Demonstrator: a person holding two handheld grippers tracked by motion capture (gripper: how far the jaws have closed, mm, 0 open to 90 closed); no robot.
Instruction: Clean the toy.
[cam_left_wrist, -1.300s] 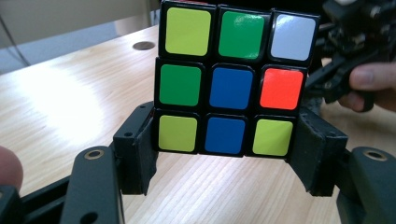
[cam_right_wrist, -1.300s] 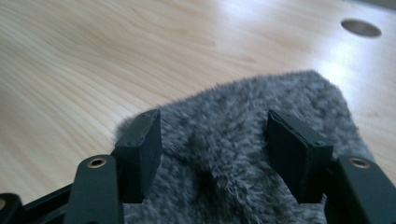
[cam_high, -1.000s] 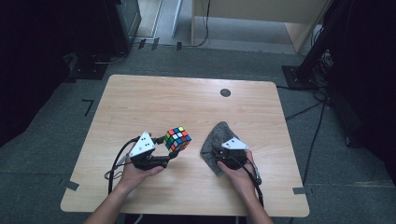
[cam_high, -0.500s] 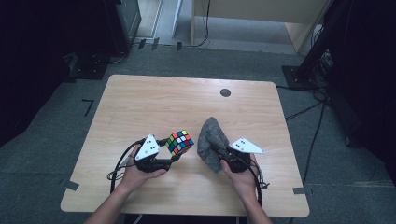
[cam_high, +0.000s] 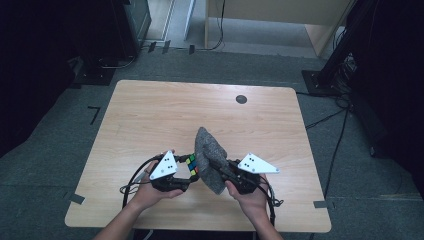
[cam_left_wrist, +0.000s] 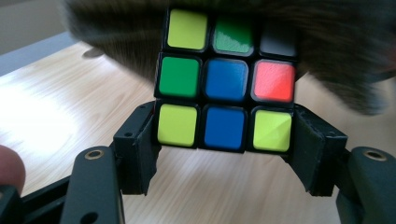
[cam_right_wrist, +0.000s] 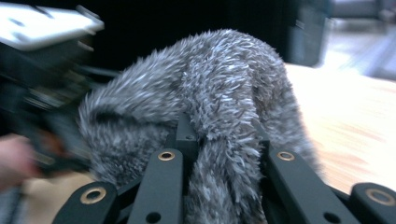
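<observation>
A scrambled colour cube (cam_left_wrist: 226, 79) sits between the jaws of my left gripper (cam_left_wrist: 224, 135), which is shut on its lowest row. In the high view the cube (cam_high: 190, 165) peeks out beside the left gripper (cam_high: 187, 172) near the table's front edge. A grey fuzzy cloth (cam_high: 207, 157) hangs bunched from my right gripper (cam_high: 221, 169), whose jaws have just been closing with the cloth between them. The cloth (cam_right_wrist: 219, 88) is pinched in the right gripper (cam_right_wrist: 219, 140) and drapes against the top of the cube, where the cloth (cam_left_wrist: 345, 42) covers its upper edge.
The wooden table (cam_high: 150, 115) has a small black round insert (cam_high: 241, 99) near its far edge. Cables trail from both grippers over the front edge. Dark equipment stands and floor cables ring the table.
The right gripper has closed on the cloth, lifted it off the table and carried it left against the cube. The left gripper and cube have hardly moved.
</observation>
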